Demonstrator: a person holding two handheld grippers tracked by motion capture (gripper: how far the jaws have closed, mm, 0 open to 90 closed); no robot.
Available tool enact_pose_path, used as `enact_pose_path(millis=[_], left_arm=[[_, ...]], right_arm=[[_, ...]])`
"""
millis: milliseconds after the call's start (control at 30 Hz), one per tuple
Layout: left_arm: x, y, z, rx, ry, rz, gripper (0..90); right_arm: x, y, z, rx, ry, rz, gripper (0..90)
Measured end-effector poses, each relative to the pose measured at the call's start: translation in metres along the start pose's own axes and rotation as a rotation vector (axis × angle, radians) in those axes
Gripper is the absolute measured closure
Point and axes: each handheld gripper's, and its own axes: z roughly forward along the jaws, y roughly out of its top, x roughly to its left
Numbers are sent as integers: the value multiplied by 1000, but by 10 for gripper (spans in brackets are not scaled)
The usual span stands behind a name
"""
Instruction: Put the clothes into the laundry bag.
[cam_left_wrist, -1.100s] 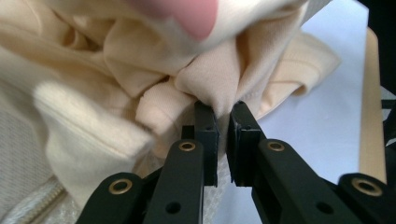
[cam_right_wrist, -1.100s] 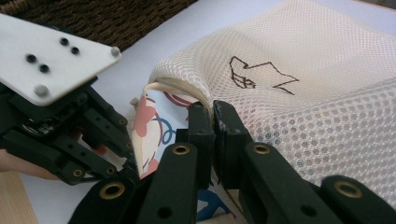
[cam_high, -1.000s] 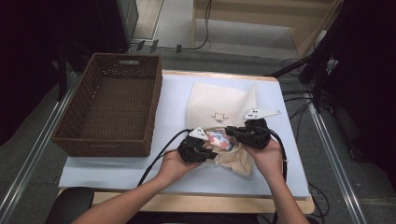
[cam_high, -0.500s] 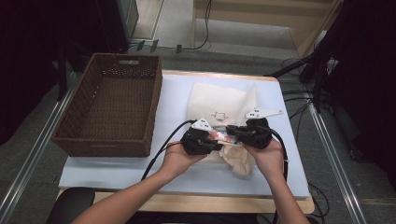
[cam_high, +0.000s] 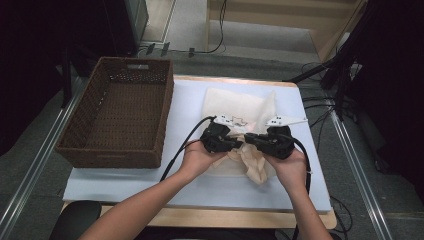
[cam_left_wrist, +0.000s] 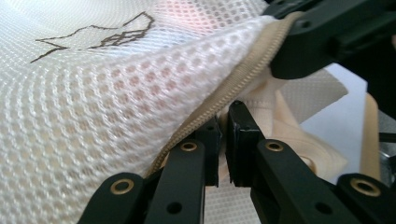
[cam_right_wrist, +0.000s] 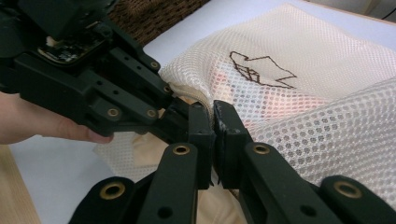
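A cream mesh bag (cam_high: 235, 105) with a brown line drawing lies on the white table top (cam_high: 190, 107); something pinkish shows through the mesh (cam_left_wrist: 187, 14). Its near end is bunched and lifted between the two hands. My left gripper (cam_high: 242, 142) is shut on the bag's beige zipper edge (cam_left_wrist: 243, 79), jaws pinched together (cam_left_wrist: 223, 126). My right gripper (cam_high: 248, 138) faces it tip to tip and is shut on the same mesh edge (cam_right_wrist: 214, 119). In the right gripper view the left gripper's body (cam_right_wrist: 93, 84) sits just left of my jaws.
A dark brown wicker basket (cam_high: 117, 115) stands at the table's left, beside the bag. Black cables (cam_high: 182, 145) trail from both grippers toward the near edge. Metal rails run along both sides of the table.
The left gripper moved right and away from the person, closing on the right gripper until the tips meet. The pinkish item seen between them earlier is now covered by mesh.
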Motion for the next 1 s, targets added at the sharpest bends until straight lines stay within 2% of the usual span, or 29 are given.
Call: enact_pose_path(millis=[133, 300, 433, 667, 733, 767, 867, 933, 1000], left_arm=[[3, -1, 10, 28, 17, 16, 857], [5, -2, 19, 37, 27, 18, 857], [9, -2, 28, 66, 48, 25, 856], [13, -2, 32, 50, 70, 20, 857], [14, -1, 32, 15, 97, -8, 856], [14, 0, 32, 5, 109, -8, 856], [16, 0, 34, 9, 100, -17, 851], [16, 0, 34, 17, 100, -10, 846], [19, 0, 32, 40, 65, -17, 833]], right_arm=[[-2, -1, 0, 8, -5, 14, 883], [-5, -2, 2, 16, -7, 22, 883], [-6, -4, 4, 27, -10, 23, 883], [-9, -5, 6, 35, -7, 36, 884], [-10, -6, 8, 41, -4, 38, 887], [-11, -6, 8, 42, -3, 39, 888], [-12, -7, 9, 41, -2, 48, 887], [-14, -8, 10, 46, 1, 52, 888], [-15, -8, 10, 50, -1, 57, 887]])
